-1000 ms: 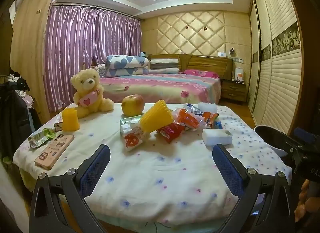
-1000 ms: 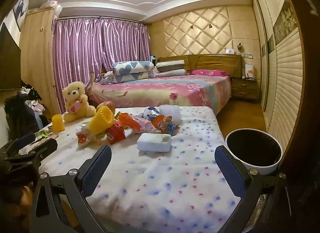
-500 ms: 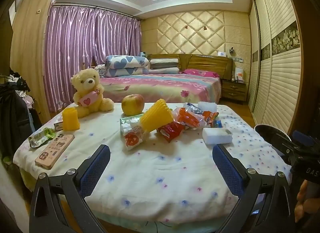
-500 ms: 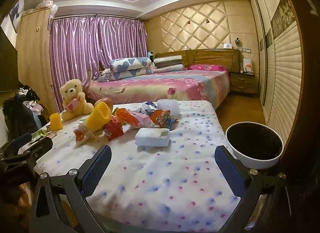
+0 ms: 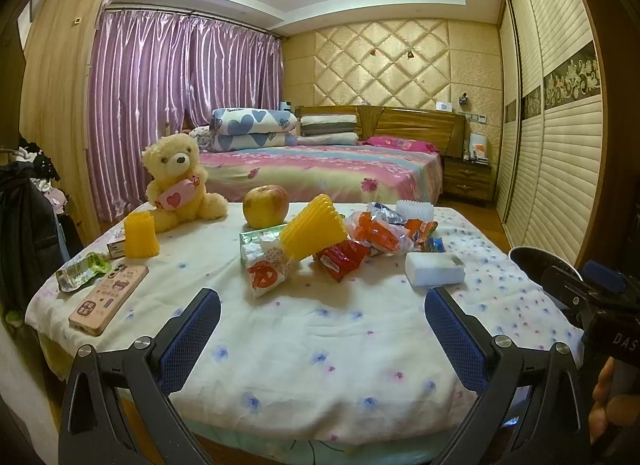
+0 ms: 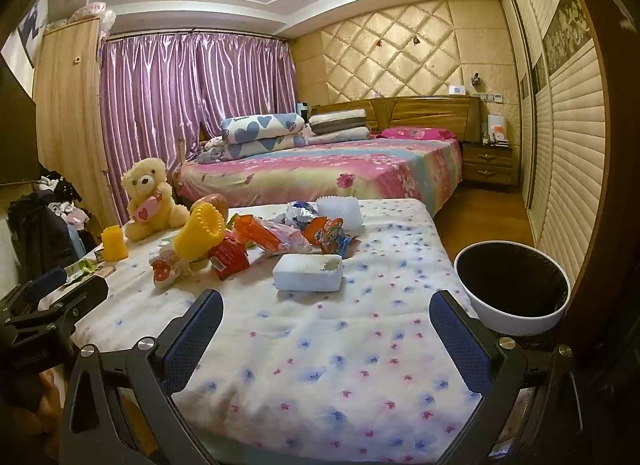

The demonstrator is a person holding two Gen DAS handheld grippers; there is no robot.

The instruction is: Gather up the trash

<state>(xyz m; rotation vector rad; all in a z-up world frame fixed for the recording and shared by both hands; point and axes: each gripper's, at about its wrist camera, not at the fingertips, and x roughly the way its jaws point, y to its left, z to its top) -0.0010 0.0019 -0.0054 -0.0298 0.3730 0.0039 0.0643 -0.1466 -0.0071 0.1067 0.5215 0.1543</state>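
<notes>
A heap of snack wrappers lies mid-table: a red packet (image 5: 340, 259), a white-and-red wrapper (image 5: 266, 271), orange packets (image 5: 374, 231) and a yellow foam fruit net (image 5: 314, 231). The red packet (image 6: 230, 259) and the orange packets (image 6: 260, 235) also show in the right wrist view. A white bin with a black liner (image 6: 514, 293) stands to the right of the table. My left gripper (image 5: 320, 333) is open and empty above the table's near edge. My right gripper (image 6: 326, 333) is open and empty, left of the bin.
On the cloth-covered table (image 5: 320, 345) are a white sponge block (image 5: 434, 273), an apple (image 5: 266, 205), a teddy bear (image 5: 178, 181), a second yellow net (image 5: 140, 235), a phone (image 5: 108, 299) and a green wrapper (image 5: 78, 271). A bed (image 5: 328, 169) stands behind.
The right gripper has moved a little forward and right, so the bin looks larger and nearer. The left gripper has barely moved.
</notes>
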